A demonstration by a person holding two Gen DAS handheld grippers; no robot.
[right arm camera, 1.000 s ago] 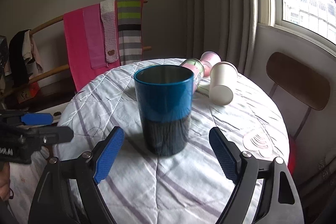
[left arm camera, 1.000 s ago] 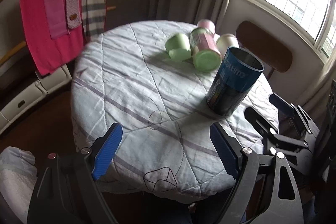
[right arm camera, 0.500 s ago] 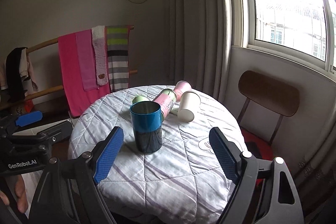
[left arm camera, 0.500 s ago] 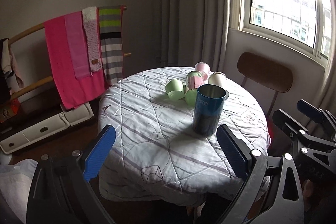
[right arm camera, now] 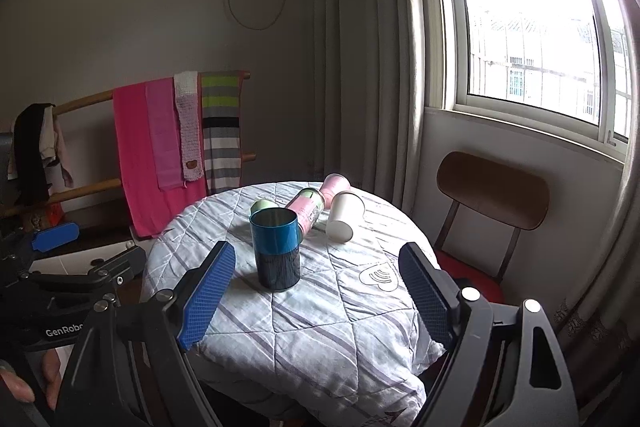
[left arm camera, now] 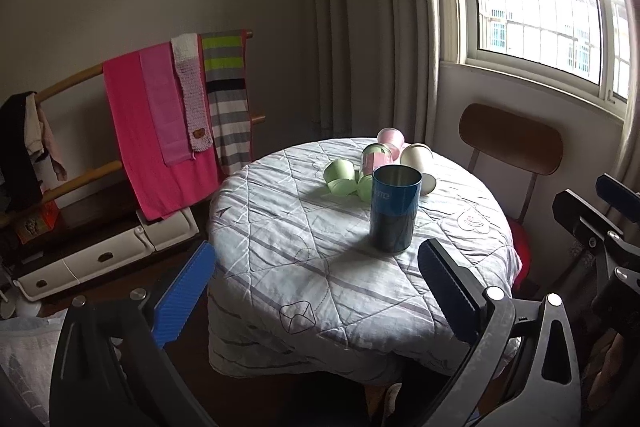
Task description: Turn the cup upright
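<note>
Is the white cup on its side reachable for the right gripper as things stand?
Probably yes: right gripper is open, and white cup lies clear right of the blue cup, though the gripper is well back.

The left gripper point(left arm camera: 316, 291) has its 2 blue fingers point(left arm camera: 186, 293) spread wide apart, holding nothing. The right gripper point(right arm camera: 316, 297) is spread wide too, with nothing between its fingers point(right arm camera: 208, 293). In the right wrist view, the left gripper sits at 9 o'clock, with a bare hand point(right arm camera: 30, 377) under it at 8 o'clock.
</note>
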